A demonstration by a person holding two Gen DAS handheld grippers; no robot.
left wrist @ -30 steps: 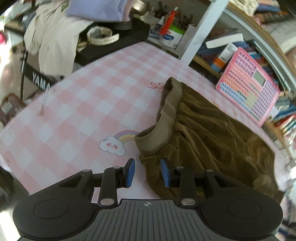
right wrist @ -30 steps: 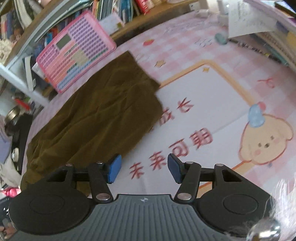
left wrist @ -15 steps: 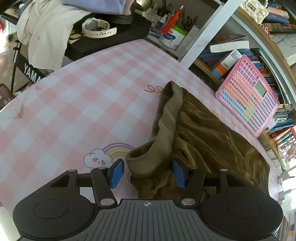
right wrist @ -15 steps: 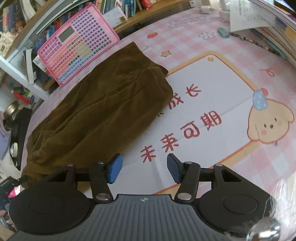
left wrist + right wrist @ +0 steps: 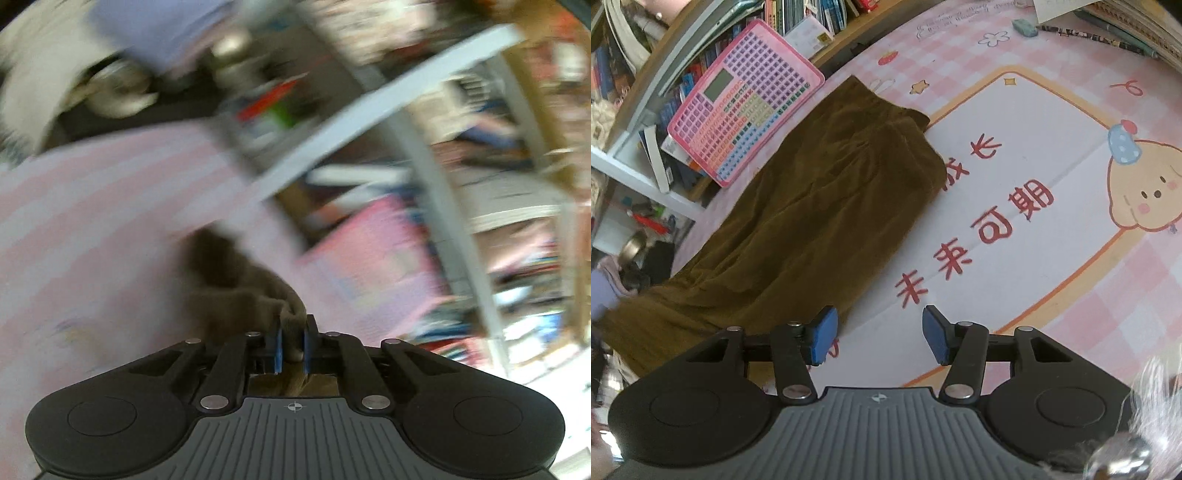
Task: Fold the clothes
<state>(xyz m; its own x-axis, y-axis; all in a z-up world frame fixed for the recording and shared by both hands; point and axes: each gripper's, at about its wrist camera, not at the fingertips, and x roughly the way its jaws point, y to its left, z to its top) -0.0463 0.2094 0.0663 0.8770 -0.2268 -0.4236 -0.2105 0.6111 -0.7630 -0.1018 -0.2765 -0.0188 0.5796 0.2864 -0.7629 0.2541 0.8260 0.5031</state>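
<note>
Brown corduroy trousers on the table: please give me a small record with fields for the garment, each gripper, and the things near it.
garment: brown corduroy trousers, lying long on the pink checked tablecloth
left gripper: shut on the waistband end; view is motion-blurred
right gripper: open, holding nothing, above the near edge of the trousers
nearby: pink keyboard toy leaning at the bookshelf
fold: not yet made

My left wrist view sits low and close over the cloth (image 5: 236, 295), facing the blurred shelf (image 5: 424, 177). My right wrist view looks down from higher at the cloth (image 5: 812, 206), shelf (image 5: 639, 166) beyond. Both share cloth and shelf.
</note>
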